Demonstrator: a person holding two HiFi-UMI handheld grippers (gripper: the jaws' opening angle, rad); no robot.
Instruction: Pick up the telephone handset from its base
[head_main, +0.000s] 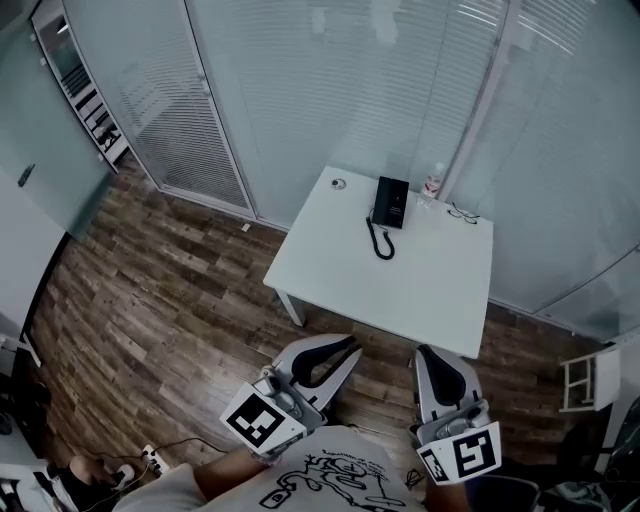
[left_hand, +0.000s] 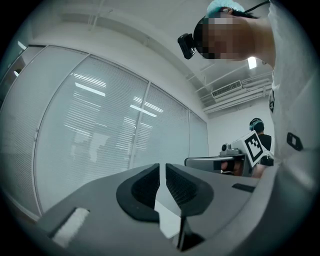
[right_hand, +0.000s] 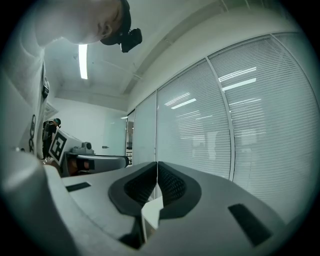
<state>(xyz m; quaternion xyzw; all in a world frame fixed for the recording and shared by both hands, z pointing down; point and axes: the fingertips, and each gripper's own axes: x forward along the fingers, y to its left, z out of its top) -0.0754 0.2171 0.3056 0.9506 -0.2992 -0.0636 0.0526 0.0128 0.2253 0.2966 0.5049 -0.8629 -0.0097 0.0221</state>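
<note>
In the head view a black telephone (head_main: 390, 203) lies near the far edge of a white table (head_main: 420, 290). Its handset rests on the base and its coiled cord (head_main: 380, 242) trails toward me. Both grippers hang well short of the table, over the wooden floor. My left gripper (head_main: 345, 346) is shut with nothing in it, and so is my right gripper (head_main: 424, 352). In the left gripper view the jaws (left_hand: 162, 169) meet with only a hairline gap. The right gripper view shows the same at its jaws (right_hand: 157, 166). Neither gripper view shows the phone.
A small bottle (head_main: 432, 183), a pair of glasses (head_main: 462, 212) and a small round object (head_main: 339, 184) sit on the table's far side. Glass walls with blinds (head_main: 330, 90) stand behind it. A white rack (head_main: 580, 380) is at right, a power strip (head_main: 150, 460) on the floor lower left.
</note>
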